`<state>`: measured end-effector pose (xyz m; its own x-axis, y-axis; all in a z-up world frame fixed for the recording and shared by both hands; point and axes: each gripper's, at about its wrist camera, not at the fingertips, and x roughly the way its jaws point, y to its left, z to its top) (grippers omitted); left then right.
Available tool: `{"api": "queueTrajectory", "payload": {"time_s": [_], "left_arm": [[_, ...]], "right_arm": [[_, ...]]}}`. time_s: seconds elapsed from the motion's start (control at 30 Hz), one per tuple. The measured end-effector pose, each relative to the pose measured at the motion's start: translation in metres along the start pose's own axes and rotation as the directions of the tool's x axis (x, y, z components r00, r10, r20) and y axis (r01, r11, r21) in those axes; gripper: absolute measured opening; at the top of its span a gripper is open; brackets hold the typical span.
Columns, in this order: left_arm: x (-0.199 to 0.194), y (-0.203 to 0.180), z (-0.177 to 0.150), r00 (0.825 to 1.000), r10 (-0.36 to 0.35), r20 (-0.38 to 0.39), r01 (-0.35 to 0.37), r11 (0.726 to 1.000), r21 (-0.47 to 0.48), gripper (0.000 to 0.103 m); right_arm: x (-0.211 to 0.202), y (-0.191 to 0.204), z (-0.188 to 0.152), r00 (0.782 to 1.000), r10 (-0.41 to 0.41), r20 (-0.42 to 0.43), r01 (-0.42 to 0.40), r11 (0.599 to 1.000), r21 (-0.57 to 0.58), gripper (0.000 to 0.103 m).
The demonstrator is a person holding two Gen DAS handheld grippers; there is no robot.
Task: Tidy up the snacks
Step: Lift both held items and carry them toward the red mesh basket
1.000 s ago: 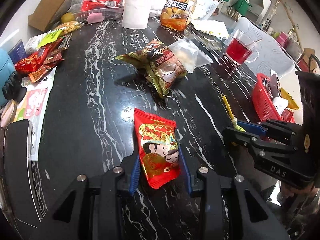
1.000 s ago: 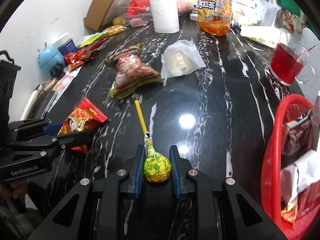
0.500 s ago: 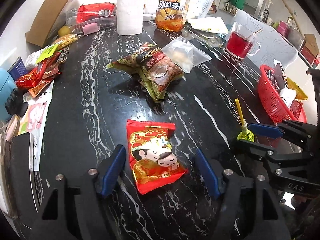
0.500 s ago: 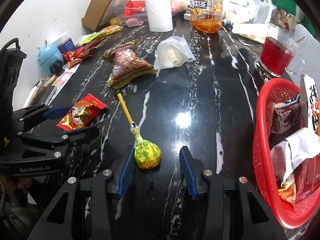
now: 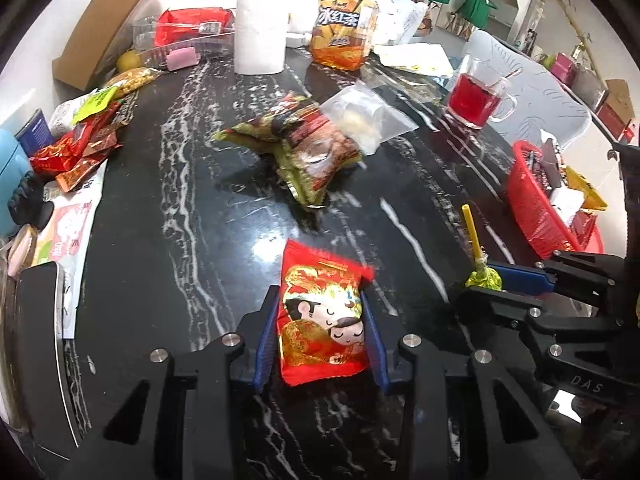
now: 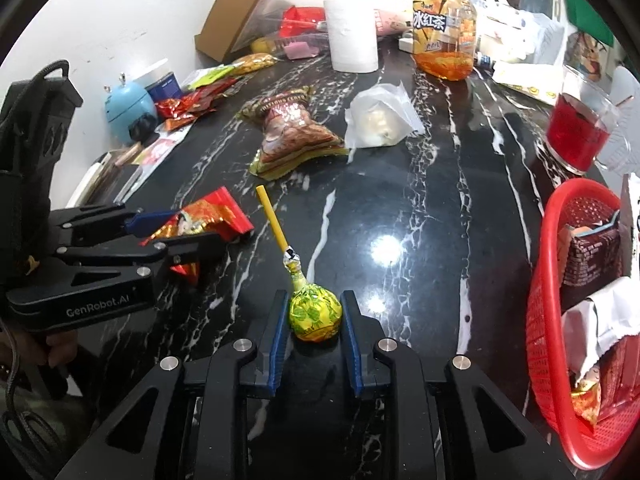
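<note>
Left tongs (image 5: 322, 320): closed on a red snack packet (image 5: 320, 316) printed with cartoon faces, low centre of the left wrist view; blue pads pressed against both long edges, packet lying on the table (image 5: 180, 240), which was black with white veining. In the right wrist view the same tongs appeared at mid left, packet crumpled between the jaws.

Right tongs (image 6: 315, 320): closed on the yellow-green wrapped head of a lollipop (image 6: 315, 314), low centre of the right wrist view; its yellow stick slanted up and to the left over the table.

Red mesh basket (image 6: 548, 320): right edge of the right wrist view, holding a dark brown packet, a white wrapper and other snacks.

Brown-and-green snack bag (image 5: 304, 148): centre of the left wrist view, above the red packet and well apart from it.

Clear plastic bag (image 5: 360, 116): just right of that bag and touching it, with a pale lump inside.

Glass mug (image 5: 478, 98): upper right, filled with red liquid.

Iced tea bottle (image 5: 344, 28): top centre, orange label.

White paper roll (image 5: 260, 34): upright, left of the bottle.

Cardboard box (image 5: 108, 24): upper left corner.

Pile of small red and green packets (image 5: 76, 140): left edge of the table.
</note>
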<state>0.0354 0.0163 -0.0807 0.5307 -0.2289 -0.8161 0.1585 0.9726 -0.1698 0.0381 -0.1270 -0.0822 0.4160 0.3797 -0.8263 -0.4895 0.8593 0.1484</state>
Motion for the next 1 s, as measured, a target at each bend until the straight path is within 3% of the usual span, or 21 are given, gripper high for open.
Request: {"api": "queueTrajectory", "payload": {"time_s": [0.2, 0.37, 0.5, 0.67, 0.73, 0.9, 0.93, 0.97, 1.0], "left_arm": [[-0.009, -0.016, 0.008, 0.999, -0.046, 0.028, 0.045, 0.998, 0.041, 0.025], [-0.003, -0.023, 0.01, 0.998, -0.064, 0.026, 0.062, 0.997, 0.055, 0.025], [0.0, -0.023, 0.011, 0.999, -0.033, 0.024, 0.032, 0.998, 0.06, 0.027], [0.006, -0.022, 0.014, 1.0, -0.024, -0.007, 0.025, 0.998, 0.06, 0.062], [0.017, -0.021, 0.012, 0.996, -0.061, -0.07, 0.064, 0.997, 0.036, 0.062], [0.015, -0.023, 0.009, 0.996, -0.088, -0.019, 0.089, 0.995, 0.04, 0.063], [0.016, -0.024, 0.008, 0.997, -0.081, -0.013, 0.082, 0.996, 0.047, 0.054], [0.019, -0.025, 0.008, 0.997, -0.074, -0.022, 0.075, 0.995, 0.059, 0.035], [0.018, -0.027, 0.008, 0.997, -0.072, -0.017, 0.073, 0.995, 0.067, 0.035]], "right_arm": [[-0.017, -0.005, 0.001, 0.999, 0.023, 0.039, -0.024, 0.999, 0.028, 0.025], [-0.031, -0.011, -0.002, 0.997, 0.0, 0.071, -0.003, 0.999, 0.047, 0.025], [-0.034, -0.018, -0.007, 0.997, -0.009, 0.072, 0.003, 0.997, 0.083, 0.025], [-0.035, -0.02, -0.009, 0.997, -0.009, 0.071, 0.002, 0.995, 0.099, 0.025], [-0.036, -0.019, -0.009, 0.997, -0.007, 0.071, 0.0, 0.995, 0.098, 0.025], [-0.036, -0.02, -0.01, 0.997, -0.01, 0.071, 0.003, 0.995, 0.104, 0.025], [-0.036, -0.021, -0.01, 0.997, -0.012, 0.07, 0.004, 0.994, 0.108, 0.025], [-0.036, -0.022, -0.01, 0.998, -0.013, 0.069, 0.005, 0.994, 0.111, 0.025], [-0.035, -0.023, -0.011, 0.998, -0.014, 0.068, 0.006, 0.994, 0.114, 0.025]]}}
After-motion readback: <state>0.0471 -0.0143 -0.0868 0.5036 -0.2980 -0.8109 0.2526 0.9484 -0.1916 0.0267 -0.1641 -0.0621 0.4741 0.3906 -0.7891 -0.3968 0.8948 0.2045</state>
